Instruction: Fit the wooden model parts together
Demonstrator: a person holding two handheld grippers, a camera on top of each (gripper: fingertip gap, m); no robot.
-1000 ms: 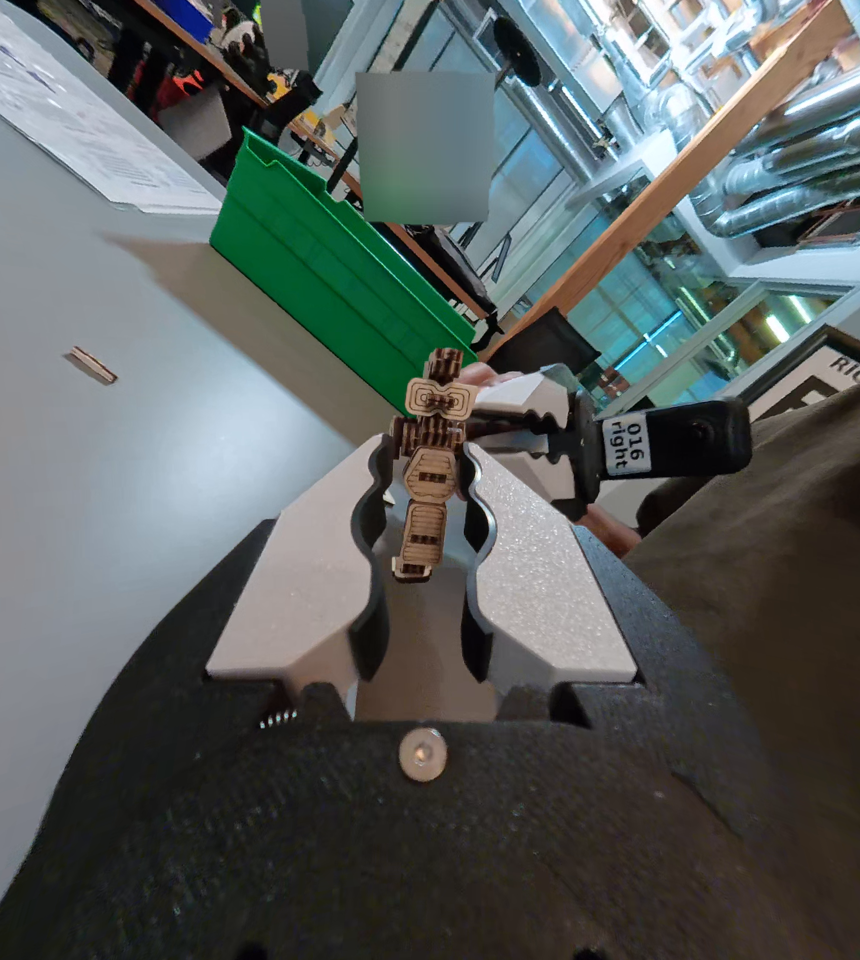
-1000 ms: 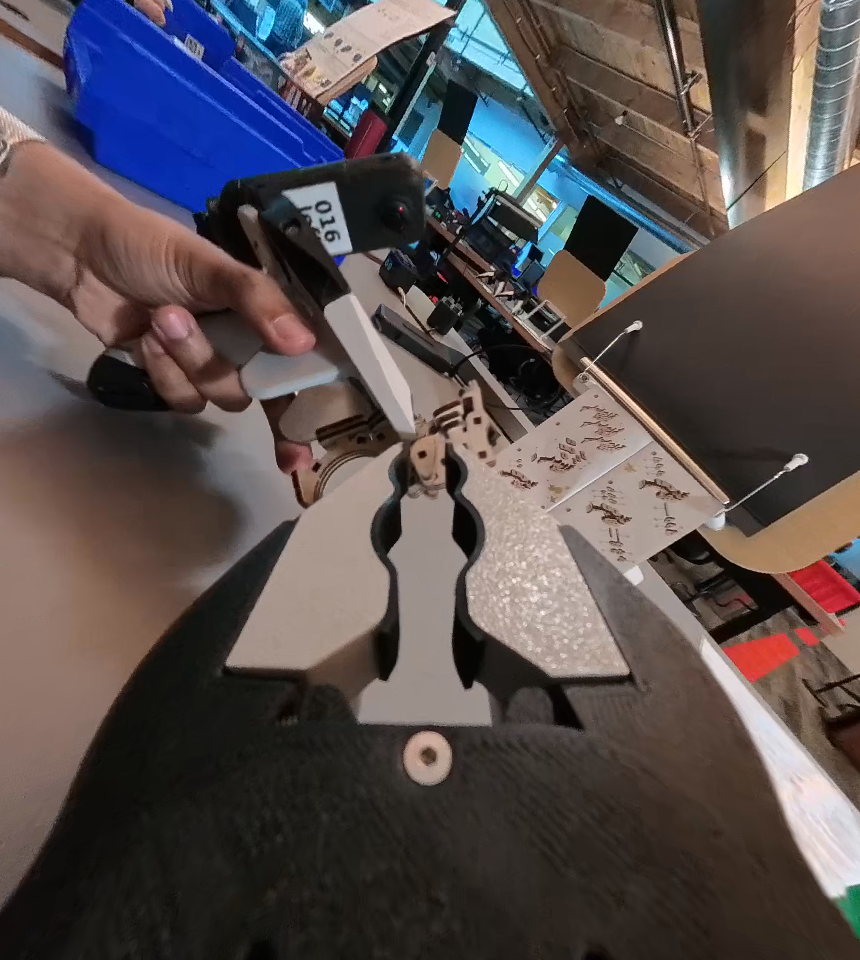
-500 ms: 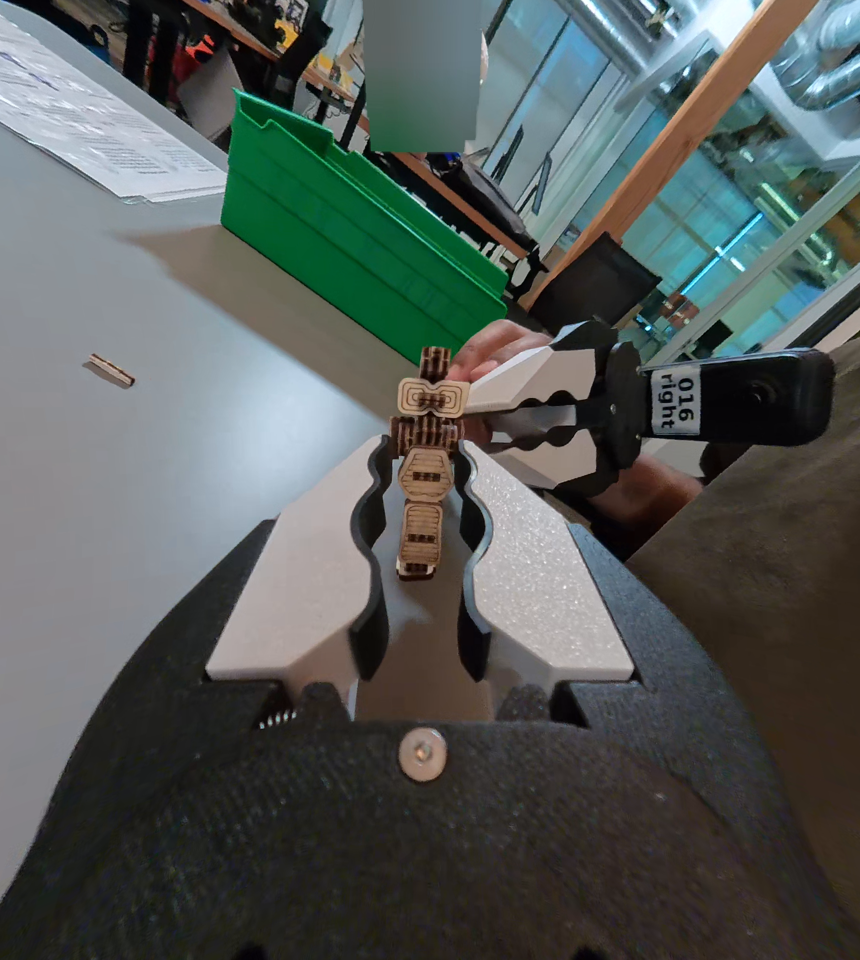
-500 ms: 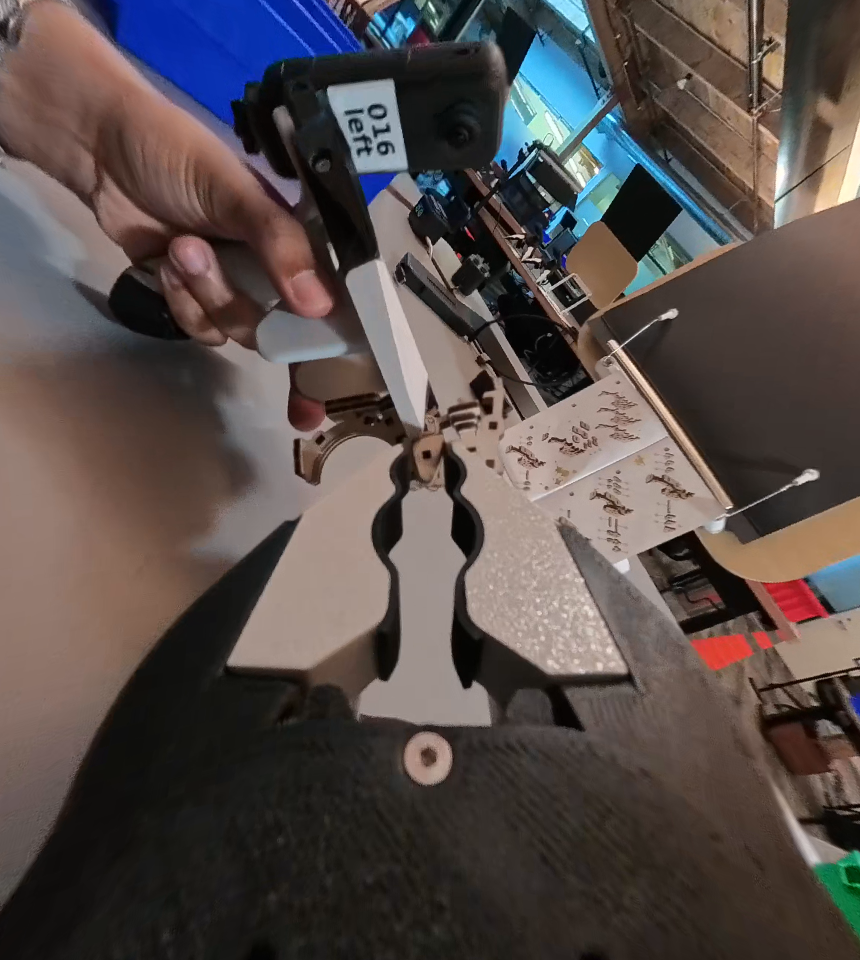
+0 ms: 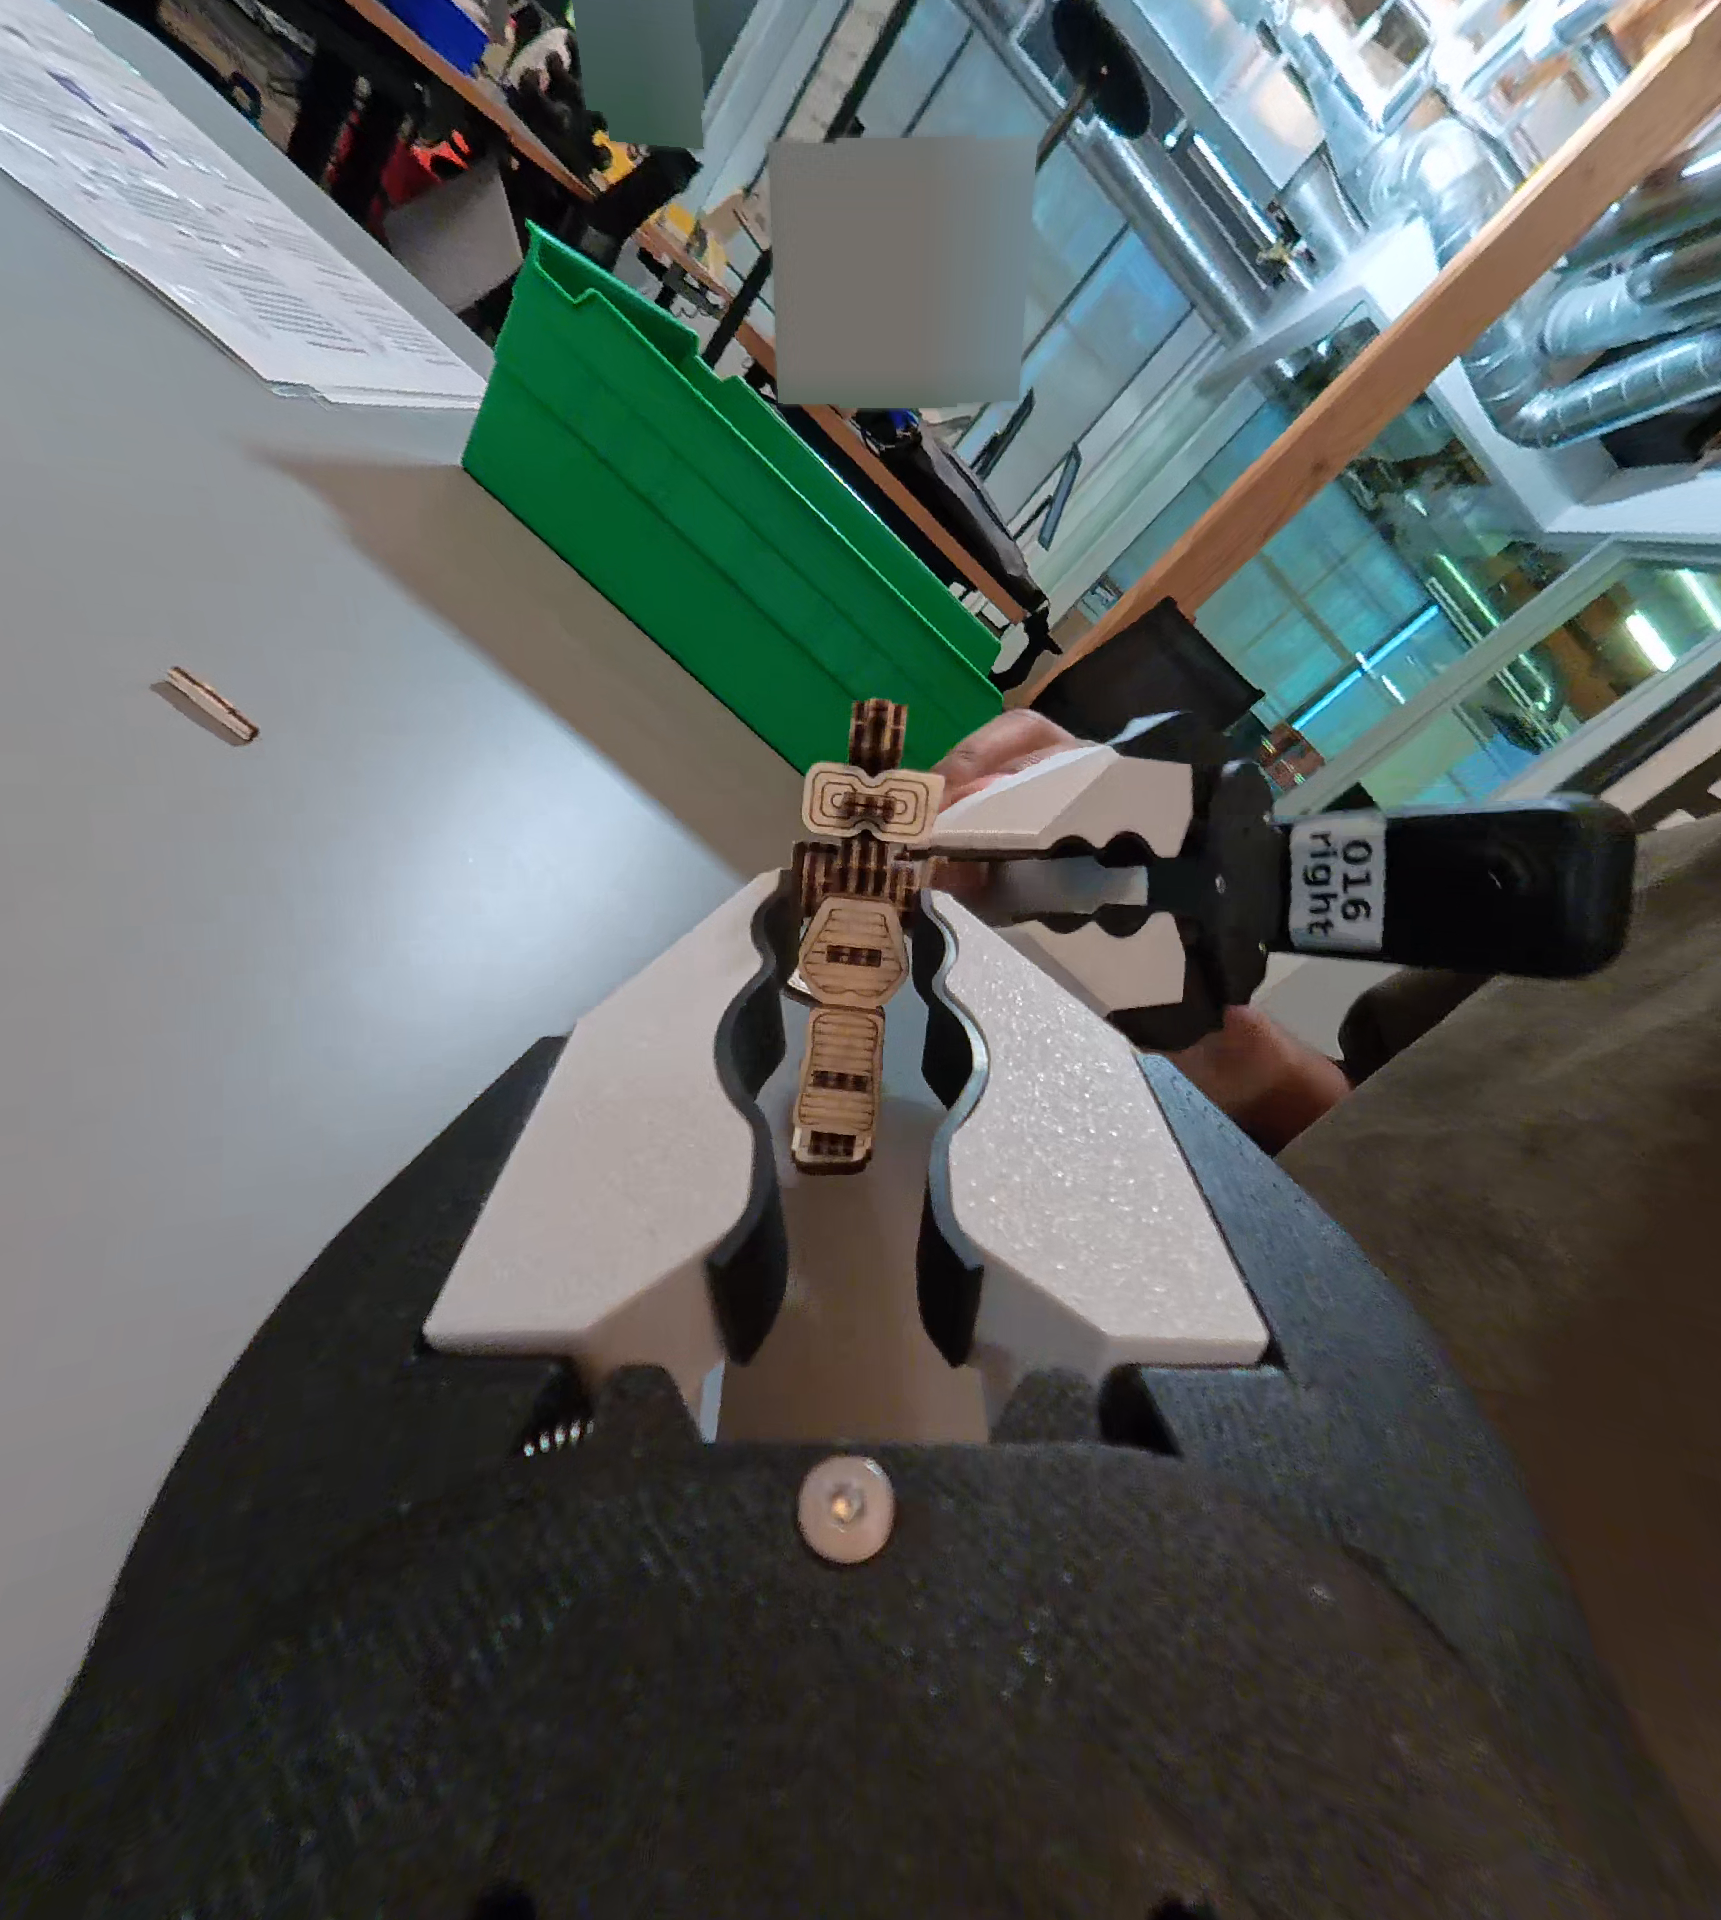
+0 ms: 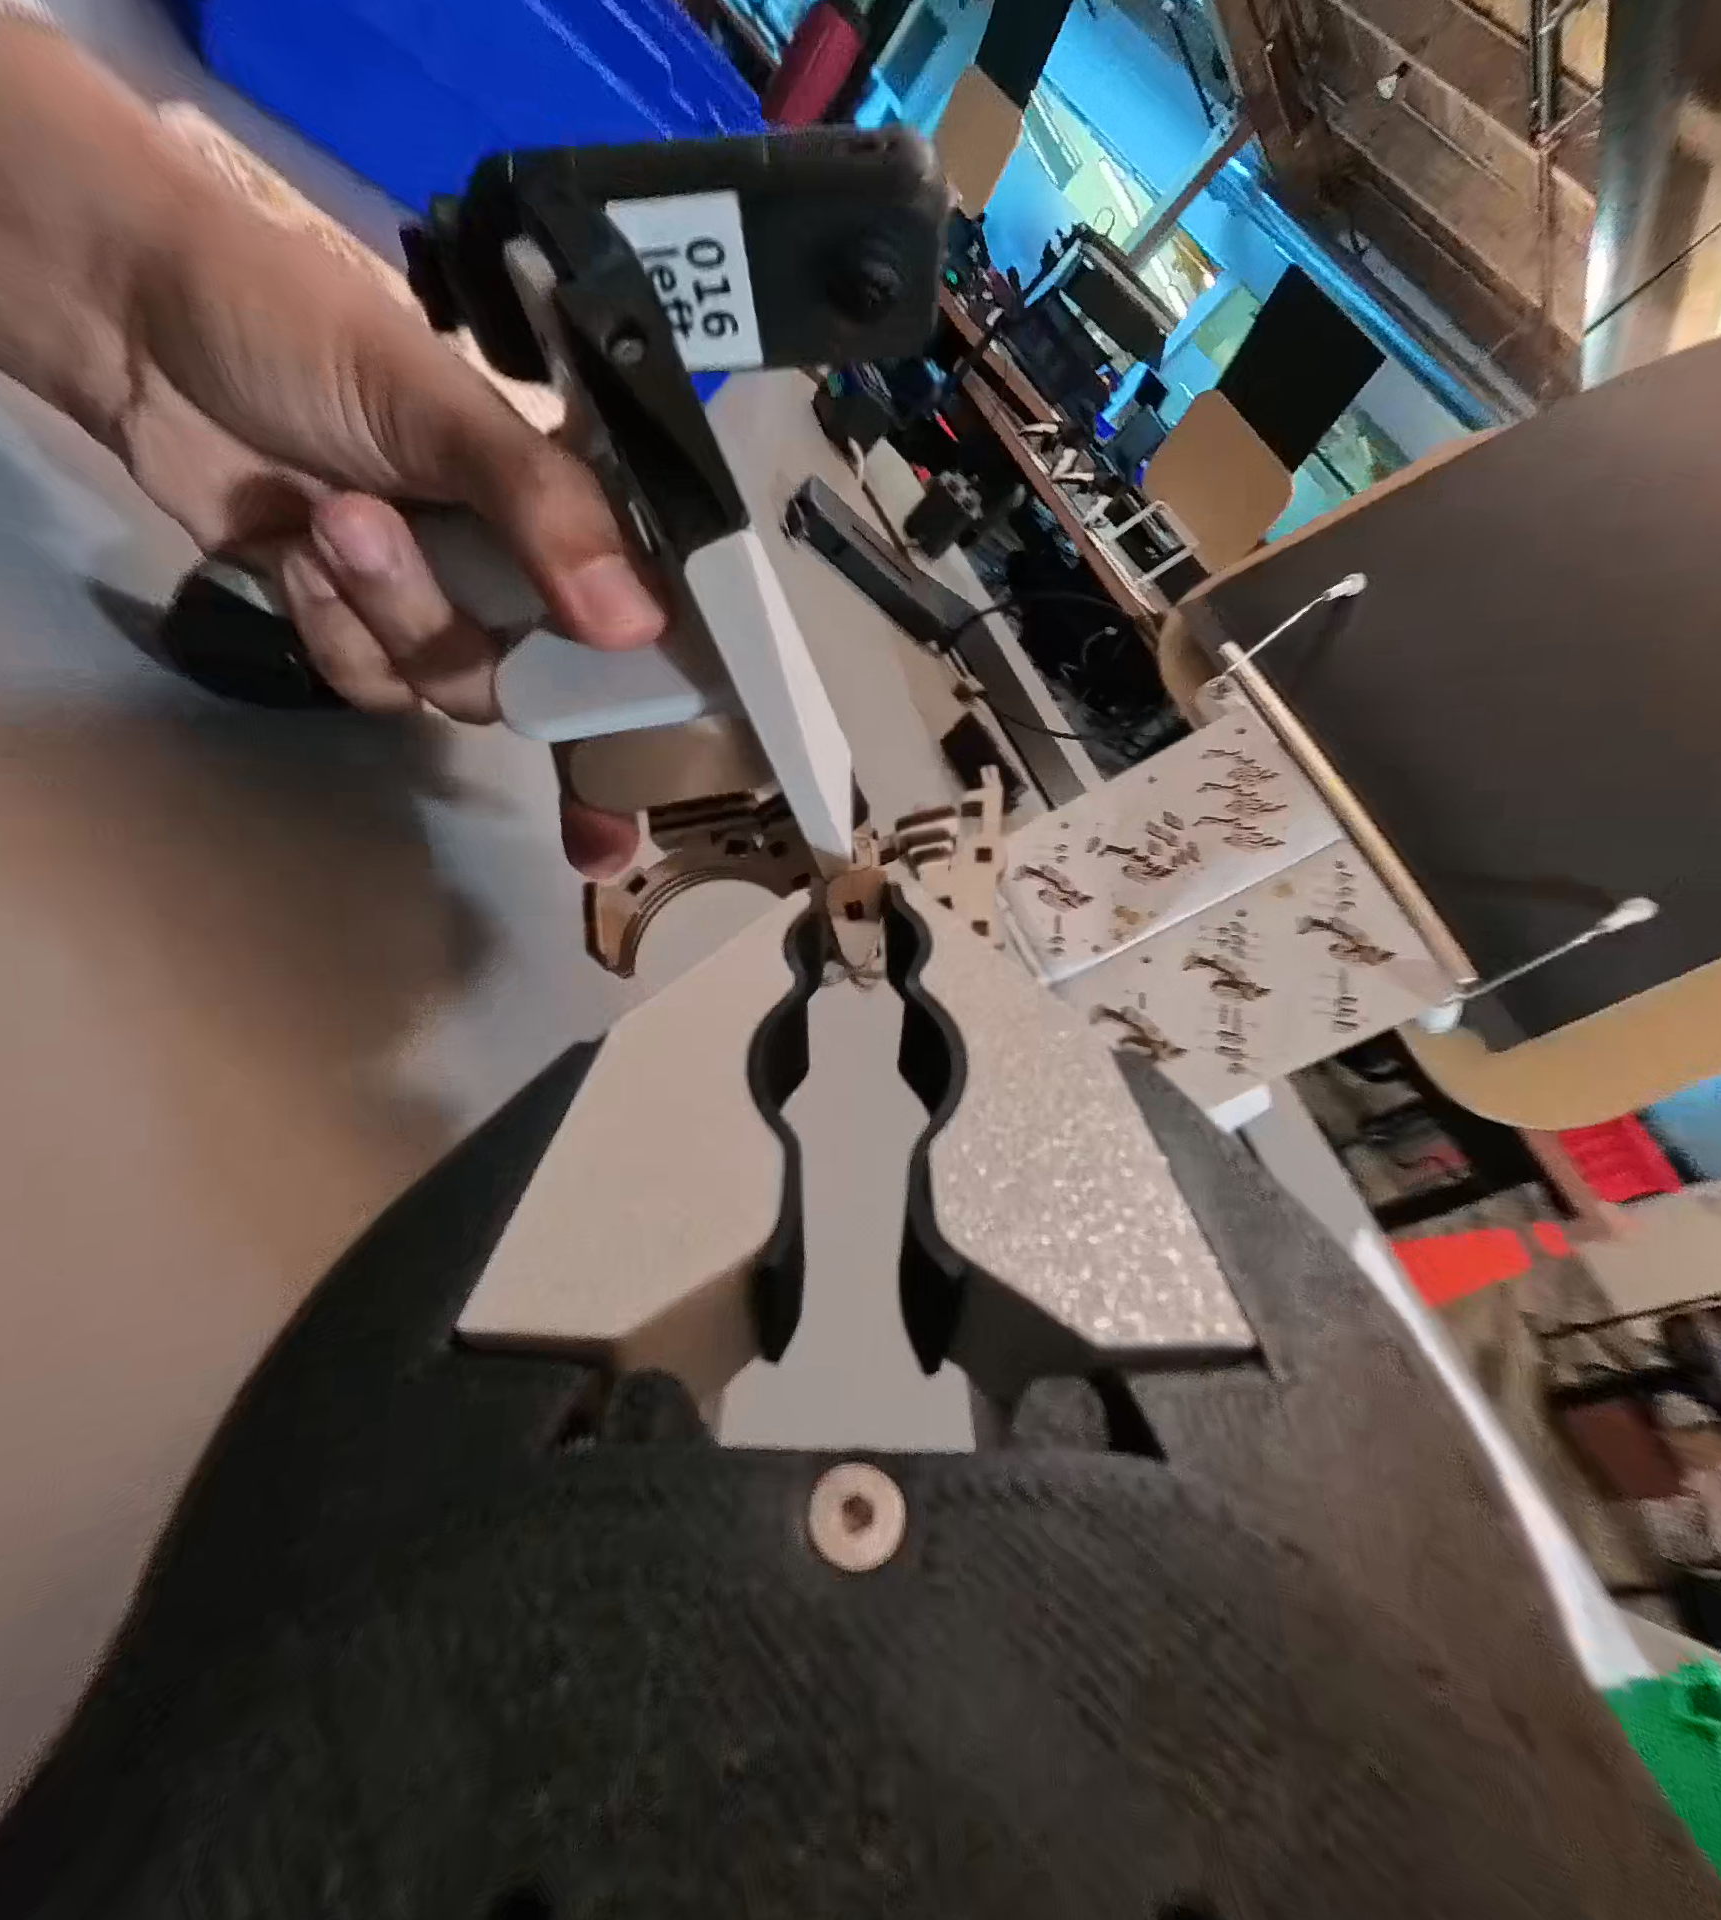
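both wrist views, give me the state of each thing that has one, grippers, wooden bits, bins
left gripper: shut on the wooden model, held off the table
wooden model: partly built, upright between the left fingers
right gripper: shut on a small wooden part at the model's top
small wooden part: pinched at the fingertips, whether seated cannot be told
green bin: open-topped, contents hidden
wooden stick: lying flat on the table, loose
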